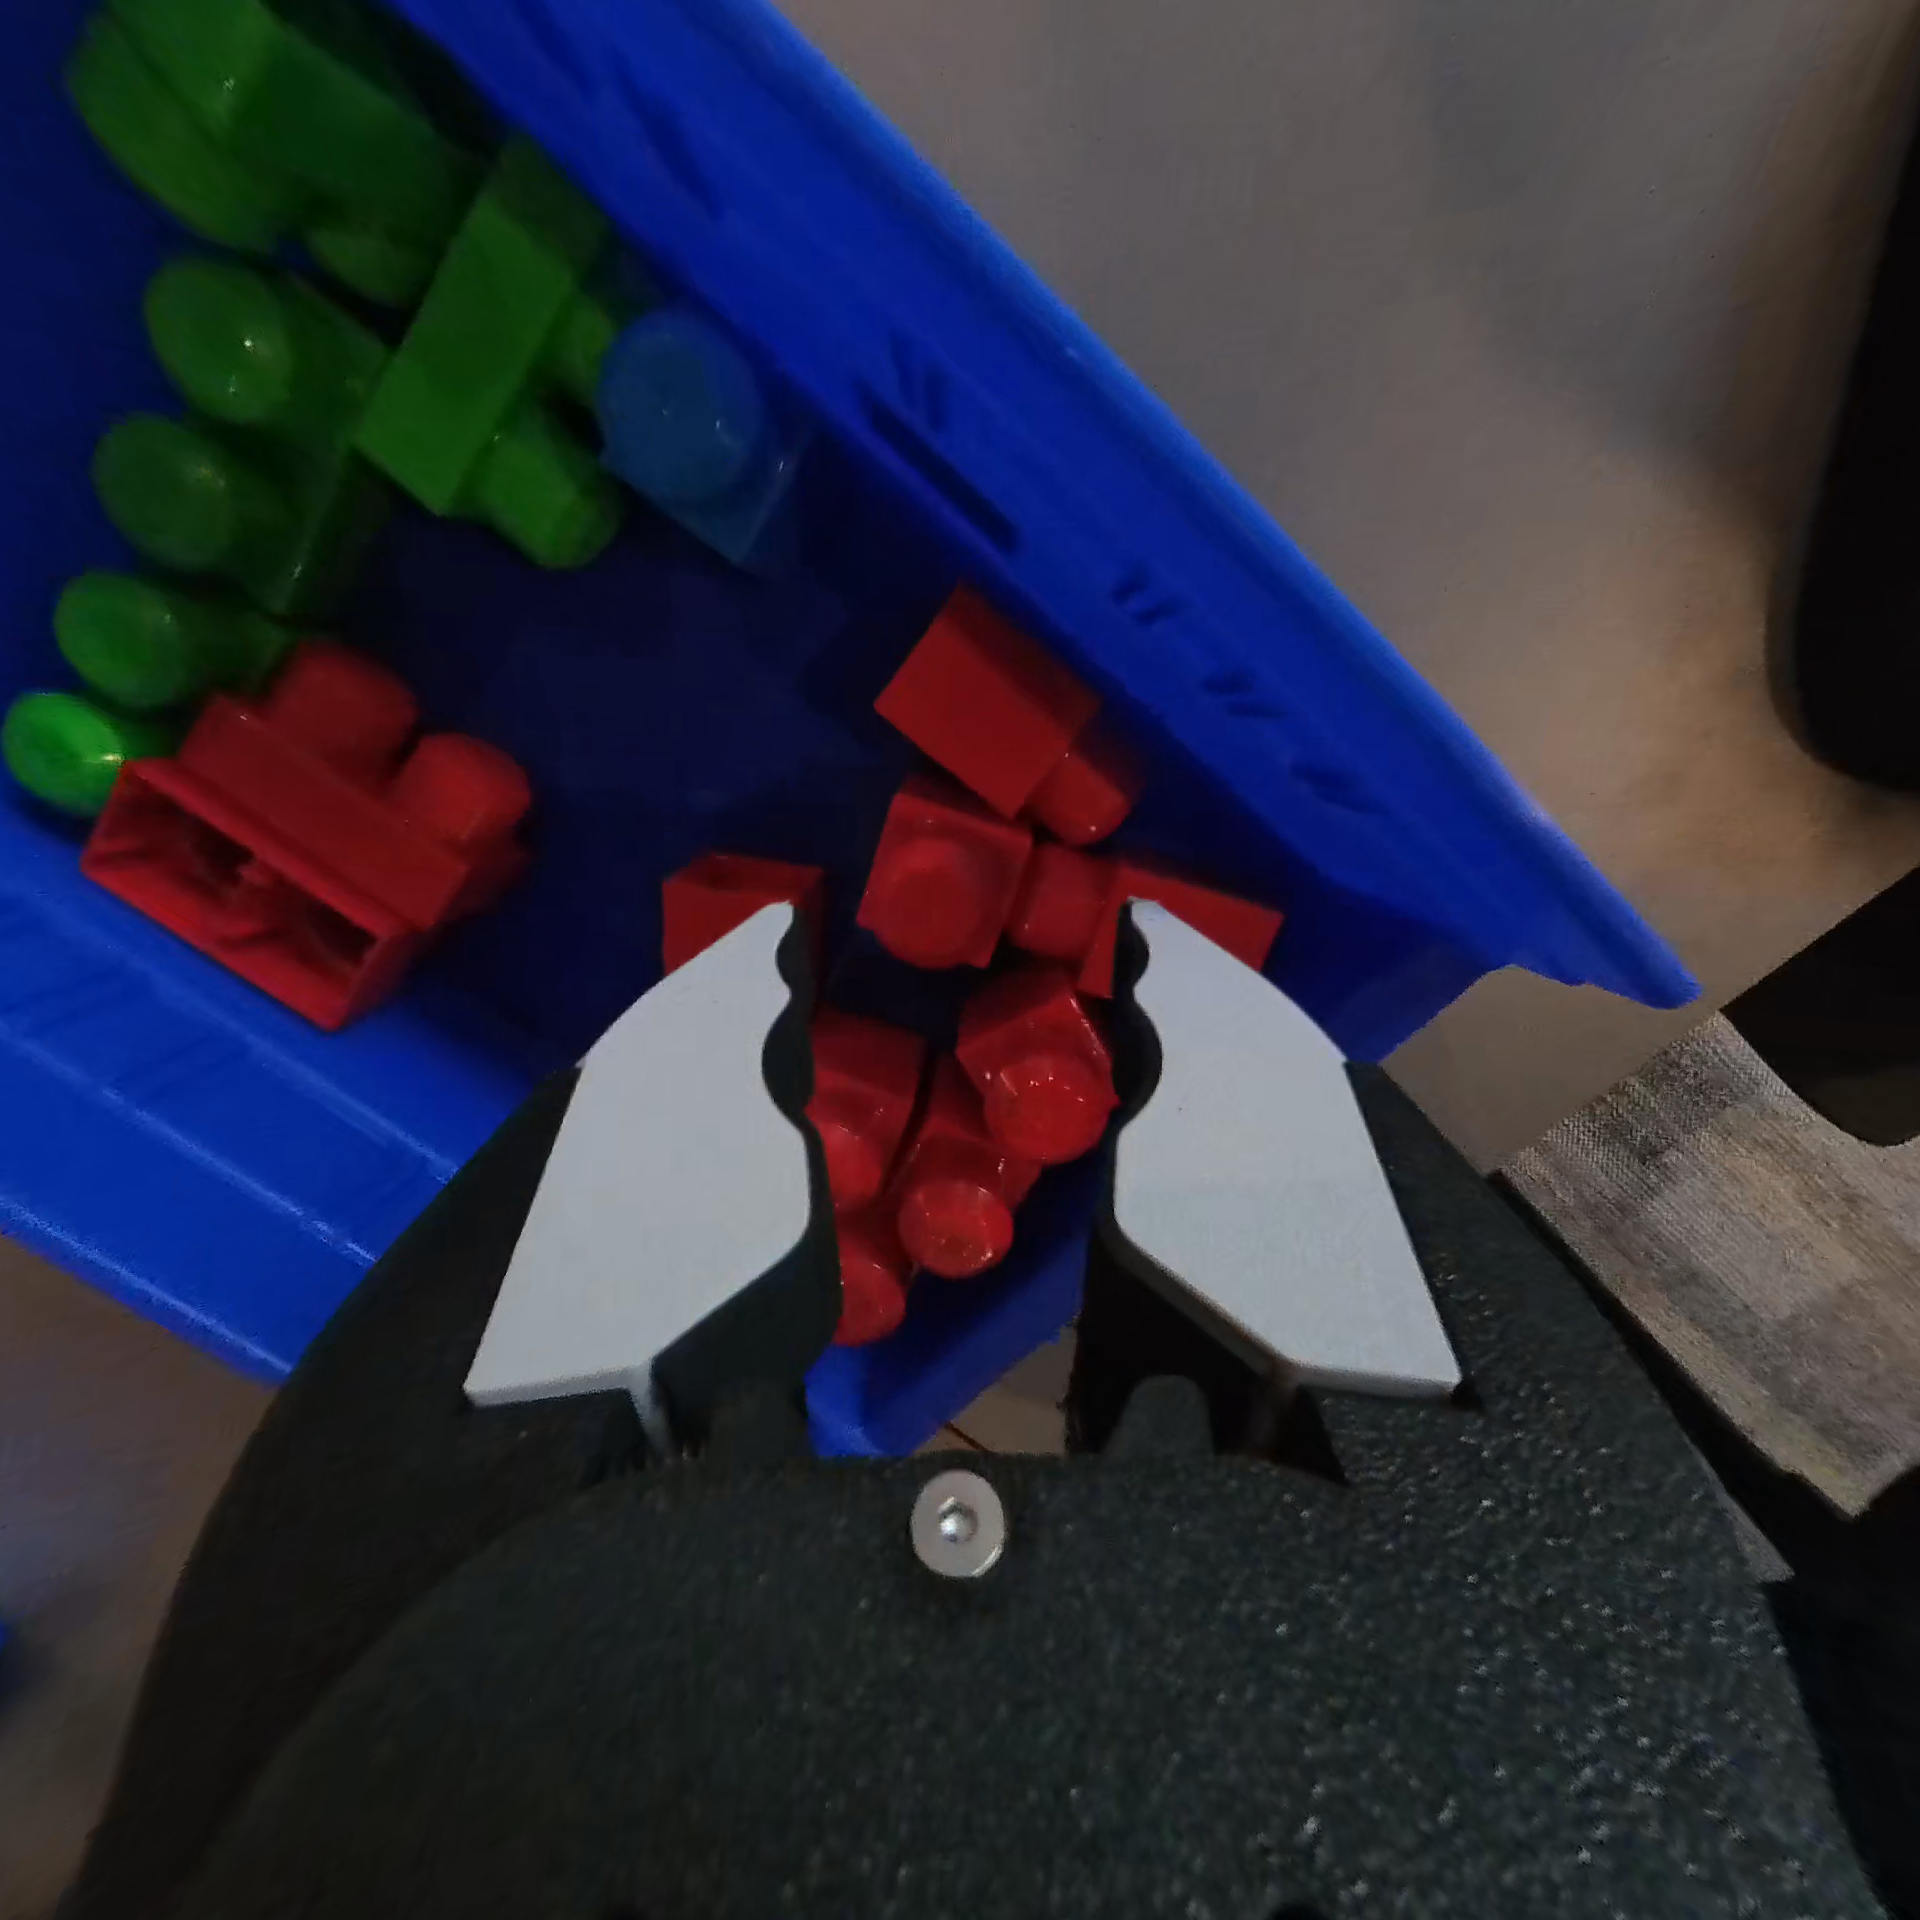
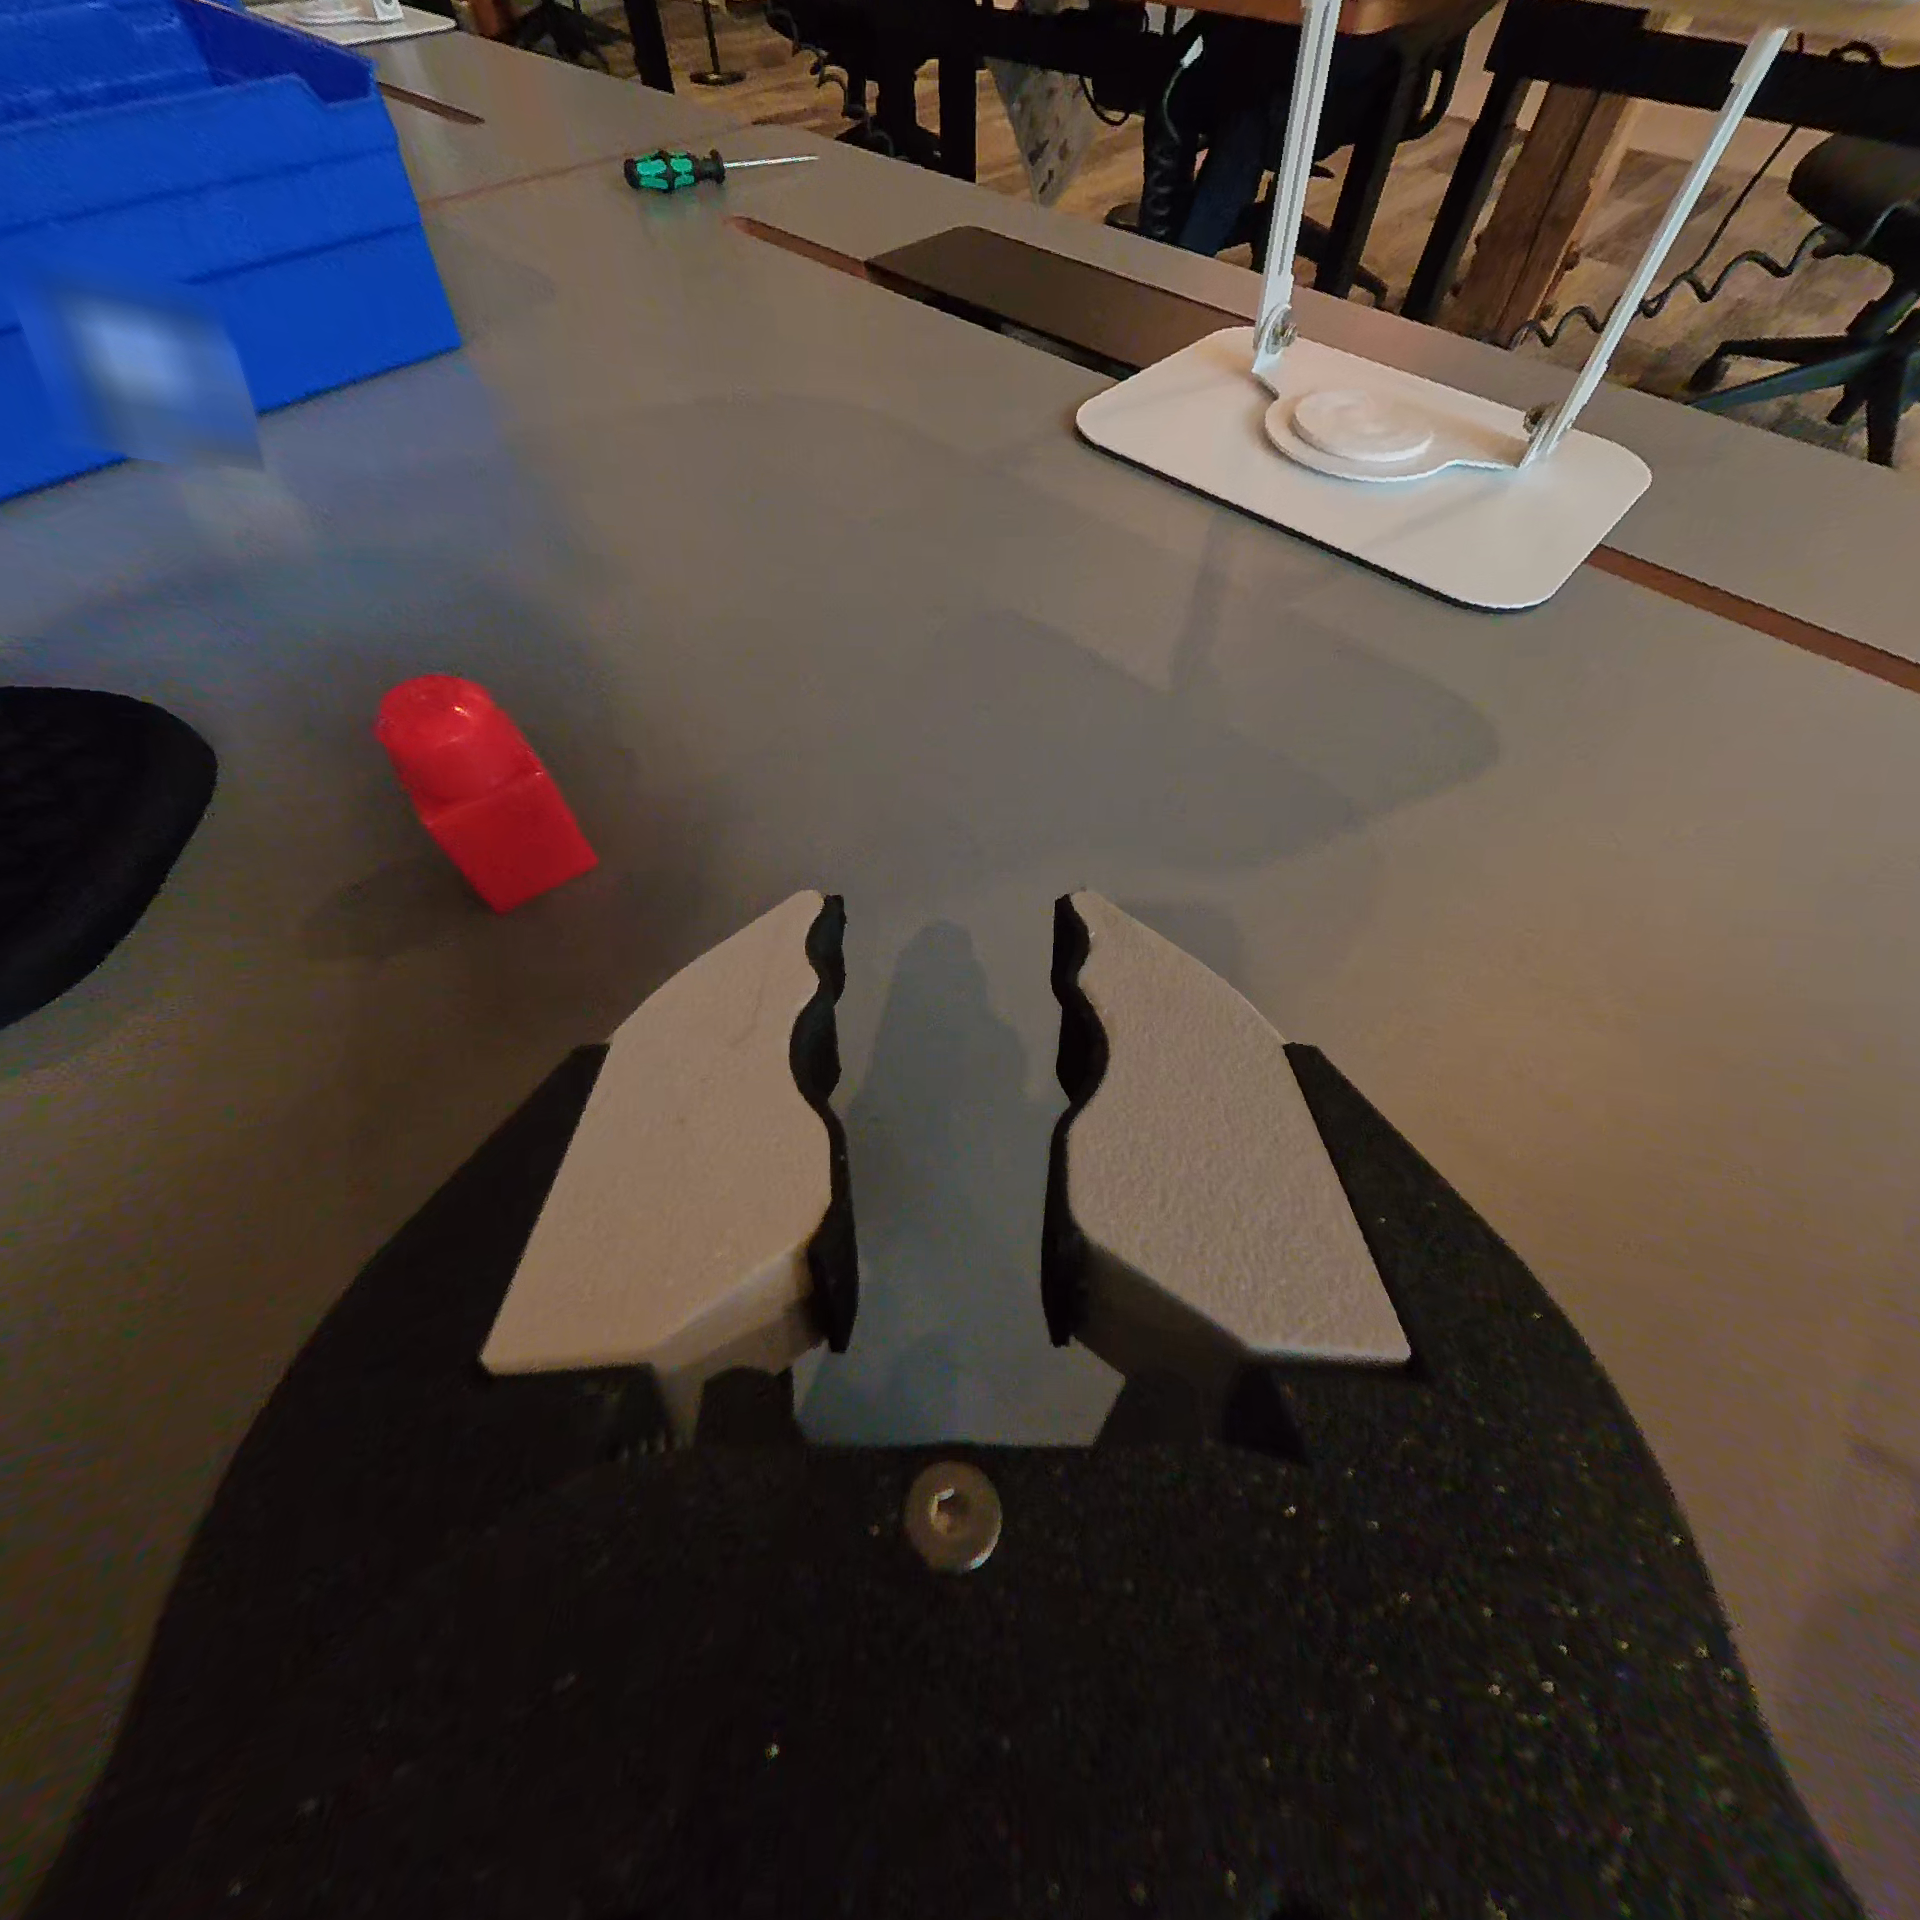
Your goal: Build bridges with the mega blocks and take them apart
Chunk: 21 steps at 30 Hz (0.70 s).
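In the left wrist view my left gripper (image 1: 966,914) is open inside the near corner of a blue bin (image 1: 935,343). Its fingers straddle a pile of small red blocks (image 1: 1029,1081); whether the pads touch one I cannot tell. A red two-stud block (image 1: 312,831), several green blocks (image 1: 468,384) and a blue block (image 1: 686,416) also lie in the bin. In the right wrist view my right gripper (image 2: 951,904) is open and empty, low over the grey table (image 2: 935,644). A single red block (image 2: 483,795) lies tilted on the table to its front left.
The blue bin (image 2: 208,187) stands at the far left of the table. A green-handled screwdriver (image 2: 686,166) lies at the back. A white stand base (image 2: 1361,468) with two legs is at the right. A black rounded shape (image 2: 73,831) is at the left edge. Spacing between my two grippers at the tips: around 50 centimeters. To the black rounded shape (image 2: 73,831): right tips about 25 centimeters, left tips about 30 centimeters.
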{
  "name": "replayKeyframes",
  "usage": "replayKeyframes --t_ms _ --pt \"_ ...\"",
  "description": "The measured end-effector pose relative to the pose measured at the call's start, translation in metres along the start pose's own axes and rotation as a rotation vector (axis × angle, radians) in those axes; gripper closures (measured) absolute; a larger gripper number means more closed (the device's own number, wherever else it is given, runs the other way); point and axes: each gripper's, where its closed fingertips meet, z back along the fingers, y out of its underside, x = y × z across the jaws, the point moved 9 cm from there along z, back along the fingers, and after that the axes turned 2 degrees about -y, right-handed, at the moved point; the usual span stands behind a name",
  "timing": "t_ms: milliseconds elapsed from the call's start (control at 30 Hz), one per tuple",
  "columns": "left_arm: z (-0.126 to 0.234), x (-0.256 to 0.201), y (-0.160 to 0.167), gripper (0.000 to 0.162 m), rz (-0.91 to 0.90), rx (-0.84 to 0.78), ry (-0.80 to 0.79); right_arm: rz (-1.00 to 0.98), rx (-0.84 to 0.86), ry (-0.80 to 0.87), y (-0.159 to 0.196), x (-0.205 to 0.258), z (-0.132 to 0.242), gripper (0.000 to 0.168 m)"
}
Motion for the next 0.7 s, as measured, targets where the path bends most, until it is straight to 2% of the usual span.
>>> replayKeyframes --t_ms 233,300,367,433,567,700 --pt "-0.017 0.004 0.002 0.113 -0.039 0.051 0.047 0.005 0.004 0.002 0.0 0.0 0.0 0.13" --pt "-0.02 0.005 0.003 0.118 -0.047 0.065 0.047 0.002 0.001 0.002 0.0 0.0 0.0 0.13" --pt "-0.024 0.006 0.004 0.13 -0.056 0.078 0.049 0.002 0.002 0.001 0.0 0.0 0.0 0.13" --pt "-0.024 0.008 0.005 0.133 -0.062 0.079 0.043 0.005 0.003 0.001 0.0 0.0 0.0 0.13" --pt "-0.011 0.012 0.003 0.133 -0.046 0.054 0.009 0.005 0.004 -0.002 0.0 0.001 0.0 0.13" --pt "0.018 0.011 -0.009 0.133 -0.074 0.037 -0.043 0.01 0.004 -0.005 0.0 0.002 0.0 0.13"
